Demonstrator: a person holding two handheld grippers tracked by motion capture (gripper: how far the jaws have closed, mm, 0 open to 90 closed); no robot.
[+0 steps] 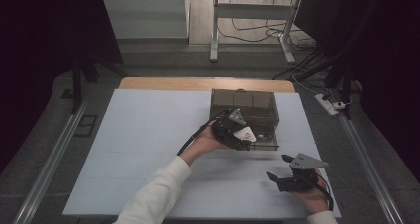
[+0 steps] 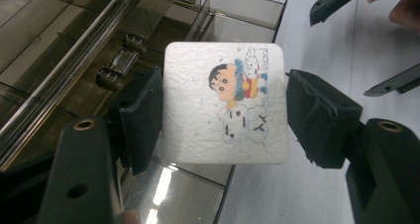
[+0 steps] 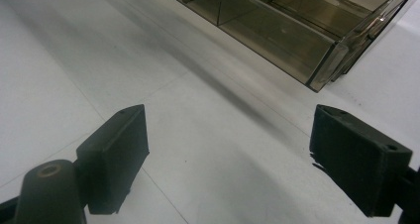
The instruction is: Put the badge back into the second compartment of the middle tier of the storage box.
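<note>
Coaster (image 2: pixel 225 102) pinched by its 2 side edges in left tool (image 2: pixel 223 115), over smoky organizer box (image 2: pixel 237 11): keep level, lower into open compartment beneath. Right tool (image 3: pixel 228 154) gaping, idle above bench (image 3: pixel 59 60).

A rectangular table (image 1: pixel 148 135) covered by a flat white sheet carries the scene; a strip of its light wooden top (image 1: pixel 198 84) shows bare along the far edge. Faint seams divide the white surface into panels. Directly on it, near the far edge and right of the middle, stands a smoky-brown translucent plastic organiser box (image 1: pixel 247 110) with divided compartments, its long side running parallel to the far edge. Its low front tray (image 3: pixel 297 40) reaches out toward the near edge, resting flat on the white sheet.
</note>
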